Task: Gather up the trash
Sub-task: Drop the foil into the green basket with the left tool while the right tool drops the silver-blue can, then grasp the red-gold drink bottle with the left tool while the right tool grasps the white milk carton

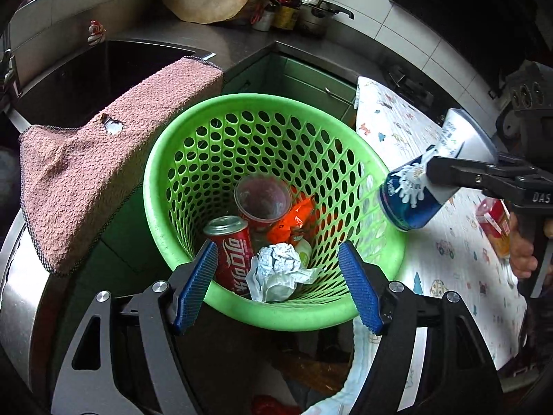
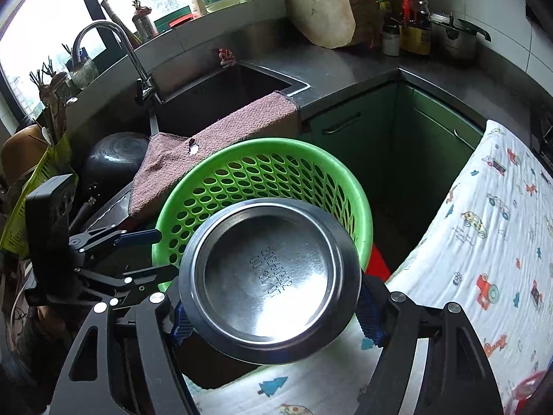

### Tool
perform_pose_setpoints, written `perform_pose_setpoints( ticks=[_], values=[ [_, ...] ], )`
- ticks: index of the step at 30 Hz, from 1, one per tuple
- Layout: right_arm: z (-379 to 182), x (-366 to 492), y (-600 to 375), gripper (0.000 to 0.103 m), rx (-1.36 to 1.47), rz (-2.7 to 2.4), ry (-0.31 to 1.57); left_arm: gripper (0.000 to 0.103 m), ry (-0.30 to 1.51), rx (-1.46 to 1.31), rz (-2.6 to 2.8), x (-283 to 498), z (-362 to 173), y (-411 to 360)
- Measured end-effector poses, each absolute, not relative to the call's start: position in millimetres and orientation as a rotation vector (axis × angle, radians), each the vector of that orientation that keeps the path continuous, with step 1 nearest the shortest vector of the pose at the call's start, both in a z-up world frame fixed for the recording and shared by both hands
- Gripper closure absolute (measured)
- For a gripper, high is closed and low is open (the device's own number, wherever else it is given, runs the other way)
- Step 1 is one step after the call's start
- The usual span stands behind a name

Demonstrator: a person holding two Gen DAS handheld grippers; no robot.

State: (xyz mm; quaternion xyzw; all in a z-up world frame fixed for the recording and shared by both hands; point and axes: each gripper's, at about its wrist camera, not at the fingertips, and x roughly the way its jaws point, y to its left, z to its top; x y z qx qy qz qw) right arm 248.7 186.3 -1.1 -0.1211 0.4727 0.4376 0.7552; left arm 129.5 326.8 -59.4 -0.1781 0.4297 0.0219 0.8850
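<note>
1. Right gripper (image 2: 273,314) clamped on milk can (image 1: 418,190), pads on mid-body, metal base facing its camera
2. Can likely light, stiff, slick; hold mid-body
3. Blue-white can with splash print, tilted just outside basket (image 1: 390,252) rim
4. Left gripper (image 1: 280,287) spread apart, empty, basket directly ahead

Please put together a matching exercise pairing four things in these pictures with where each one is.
Things:
1. blue and white milk can
2. red cola can
3. pink knitted cloth
4. red and yellow packet

Places:
A. draped over the sink edge
B. on the printed tablecloth
C. inside the green perforated plastic basket
D. clamped in the right gripper

Pairs: 1-D, 2-C, 3-A, 4-B
</note>
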Motion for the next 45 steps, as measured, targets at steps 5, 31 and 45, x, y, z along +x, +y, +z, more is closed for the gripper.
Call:
perform_pose_setpoints(
  ticks=[5, 31, 45],
  values=[
    [-18.3, 251.8, 199.6, 0.03, -0.265, 0.94, 1.055, 0.028, 0.89, -0.372, 0.044, 125.3, -58.3, 326.3],
    [15.2, 219.5, 49.8, 0.014, -0.201, 0.799, 0.948, 0.02, 0.879, -0.321, -0.014, 130.1, -34.9, 281.3],
    [25.1, 240.9, -124.4, 0.013, -0.201, 0.48, 0.949, 0.018, 0.907, -0.264, -0.089, 156.6, -28.6, 219.2]
  ],
)
